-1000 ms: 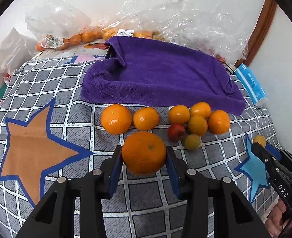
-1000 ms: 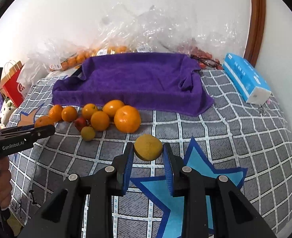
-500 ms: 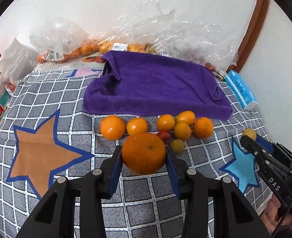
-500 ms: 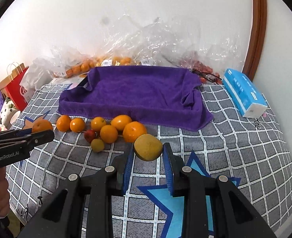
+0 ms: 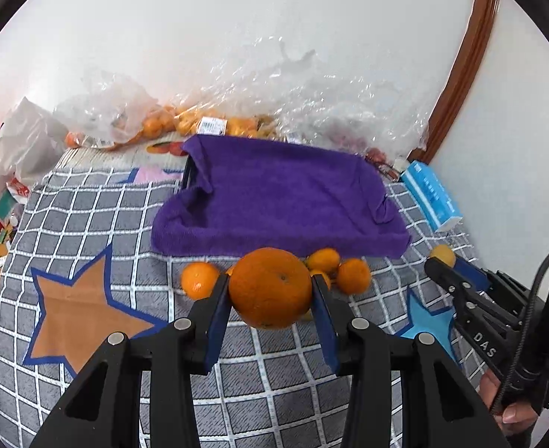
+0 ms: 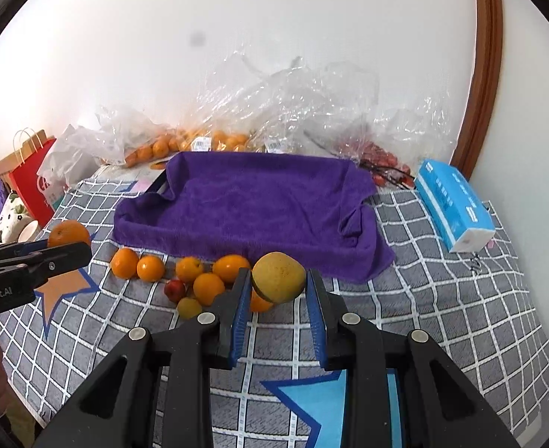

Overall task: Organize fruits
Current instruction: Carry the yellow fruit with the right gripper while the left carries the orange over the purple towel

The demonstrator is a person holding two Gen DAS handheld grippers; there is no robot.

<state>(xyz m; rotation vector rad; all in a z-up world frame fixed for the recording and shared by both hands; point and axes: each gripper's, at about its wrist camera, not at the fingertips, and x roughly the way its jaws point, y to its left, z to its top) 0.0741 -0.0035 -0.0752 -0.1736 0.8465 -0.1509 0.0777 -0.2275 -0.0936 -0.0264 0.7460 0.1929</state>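
A towel-lined tray is lying on the checked cloth, loose fruits sitting before it, bagged fruit behind, tissue pack right.

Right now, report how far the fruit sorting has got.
Done: nothing shows on the purple towel yet. In hand: the left hand-held gripper grips a big orange; the right hand-held gripper grips a yellow fruit, both off the checked cloth. Left: the loose fruits in front of the towel.
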